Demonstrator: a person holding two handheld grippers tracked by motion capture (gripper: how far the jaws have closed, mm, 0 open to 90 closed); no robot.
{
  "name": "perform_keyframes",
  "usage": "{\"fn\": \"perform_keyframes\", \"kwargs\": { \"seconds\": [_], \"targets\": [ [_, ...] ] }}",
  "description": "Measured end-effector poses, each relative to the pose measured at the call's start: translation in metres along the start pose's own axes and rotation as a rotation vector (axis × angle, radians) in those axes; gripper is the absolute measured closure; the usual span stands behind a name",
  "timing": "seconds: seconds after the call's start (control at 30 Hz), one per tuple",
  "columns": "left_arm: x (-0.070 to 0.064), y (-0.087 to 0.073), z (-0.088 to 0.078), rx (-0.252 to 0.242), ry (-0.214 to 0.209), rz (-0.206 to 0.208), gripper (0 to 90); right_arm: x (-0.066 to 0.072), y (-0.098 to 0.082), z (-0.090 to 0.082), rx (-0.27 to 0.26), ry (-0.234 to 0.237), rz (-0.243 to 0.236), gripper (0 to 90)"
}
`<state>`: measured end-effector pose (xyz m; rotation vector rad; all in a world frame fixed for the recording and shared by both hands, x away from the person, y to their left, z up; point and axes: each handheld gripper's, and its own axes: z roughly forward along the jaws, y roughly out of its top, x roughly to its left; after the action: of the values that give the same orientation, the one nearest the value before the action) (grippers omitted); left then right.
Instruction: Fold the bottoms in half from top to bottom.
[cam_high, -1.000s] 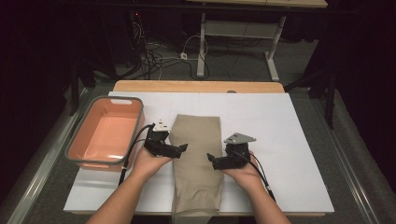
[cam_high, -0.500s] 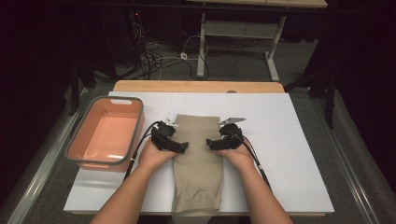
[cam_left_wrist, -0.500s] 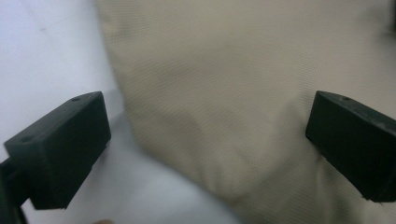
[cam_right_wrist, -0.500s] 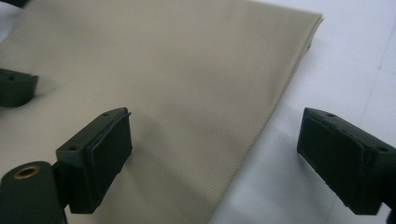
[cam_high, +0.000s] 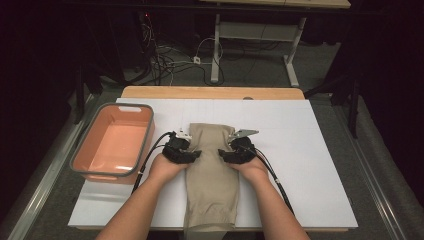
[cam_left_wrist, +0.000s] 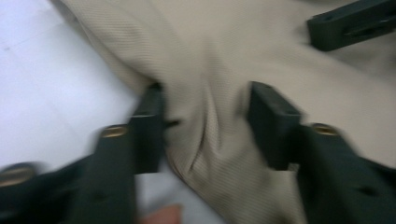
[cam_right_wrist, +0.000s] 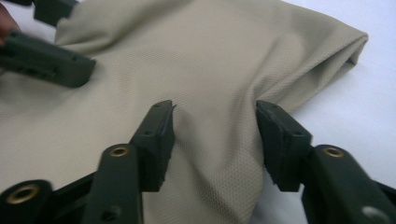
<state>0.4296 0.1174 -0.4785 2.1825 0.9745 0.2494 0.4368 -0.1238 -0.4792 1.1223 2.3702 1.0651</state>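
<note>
A folded khaki cloth (cam_high: 210, 170) lies lengthwise on the white table (cam_high: 305, 170), its near end hanging over the front edge. My left gripper (cam_high: 198, 153) is on the cloth's left edge and my right gripper (cam_high: 222, 153) on its right edge, tips pointing at each other. In the left gripper view the jaws of the left gripper (cam_left_wrist: 205, 121) have just been closing, with a ridge of cloth (cam_left_wrist: 210, 140) bunched between them. The right gripper (cam_right_wrist: 215, 135) has also just been closing, and its pads squeeze a hump of cloth (cam_right_wrist: 219, 140) near the folded corner.
An orange bin with a grey rim (cam_high: 80, 165) stands on the table's left side. Bare white table lies right of the cloth. A wooden strip (cam_high: 210, 92) runs along the far edge, with cables (cam_high: 175, 55) and a desk frame on the floor beyond.
Both hands moved up along the cloth toward its far end and a little inward. Both pairs of jaws went from wide open to partly closed, gathering cloth between them.
</note>
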Motion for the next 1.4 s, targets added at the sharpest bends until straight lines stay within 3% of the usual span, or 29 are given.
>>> {"fn": "perform_keyframes", "kwargs": {
  "seconds": [0.13,0.23,0.4,0.53,0.67,0.7,0.77,0.83,0.9,0.97,1.07,1.13,1.17,1.2,1.23,1.33,1.4],
  "targets": [
    [-0.003,0.0,0.001,-0.008,-0.023,0.022,70.9,0.0,-0.001,0.0,-0.004,0.041,-0.015,65.1],
    [-0.002,0.0,0.001,-0.009,-0.032,0.024,73.4,0.001,-0.001,0.0,-0.005,0.071,-0.012,75.1],
    [-0.003,-0.006,-0.004,-0.048,-0.036,0.034,76.7,0.005,-0.002,-0.002,0.003,0.136,-0.004,78.2],
    [-0.008,-0.003,-0.017,-0.111,-0.021,0.053,77.3,0.013,-0.001,-0.01,-0.022,0.085,-0.057,80.0],
    [-0.01,0.017,-0.033,-0.158,0.002,0.1,77.7,0.01,0.013,-0.031,-0.094,0.048,-0.062,80.3],
    [-0.01,0.023,-0.035,-0.162,0.018,0.109,77.6,0.007,0.018,-0.035,-0.108,0.042,-0.06,80.3],
    [-0.005,0.034,-0.036,-0.158,0.025,0.082,77.5,0.001,0.028,-0.04,-0.132,0.032,-0.051,80.2],
    [0.0,0.043,-0.031,-0.144,0.04,0.062,77.0,-0.003,0.036,-0.039,-0.137,0.019,-0.051,80.0],
    [0.006,0.052,-0.026,-0.127,0.056,0.069,77.1,-0.007,0.042,-0.033,-0.123,-0.002,-0.058,80.1],
    [0.013,0.067,-0.028,-0.152,0.072,0.073,77.7,-0.011,0.053,-0.029,-0.116,-0.041,-0.083,80.4],
    [0.017,0.099,-0.045,-0.23,0.119,0.089,77.4,-0.02,0.081,-0.038,-0.179,-0.06,-0.086,80.5],
    [0.021,0.115,-0.054,-0.28,0.151,0.062,68.1,-0.026,0.098,-0.046,-0.236,-0.07,-0.078,72.6],
    [0.023,0.118,-0.055,-0.273,0.167,0.038,55.6,-0.029,0.103,-0.047,-0.244,-0.091,-0.071,61.8],
    [0.026,0.119,-0.055,-0.254,0.172,0.01,48.1,-0.032,0.107,-0.046,-0.236,-0.106,-0.061,55.1],
    [0.027,0.117,-0.053,-0.229,0.159,-0.005,44.8,-0.035,0.108,-0.045,-0.222,-0.112,-0.05,55.1],
    [0.021,0.095,-0.046,-0.21,0.139,0.006,42.7,-0.036,0.094,-0.046,-0.209,-0.101,-0.026,54.0],
    [0.014,0.075,-0.041,-0.21,0.103,-0.005,42.5,-0.032,0.078,-0.048,-0.195,-0.082,-0.03,55.0]
  ]
}}
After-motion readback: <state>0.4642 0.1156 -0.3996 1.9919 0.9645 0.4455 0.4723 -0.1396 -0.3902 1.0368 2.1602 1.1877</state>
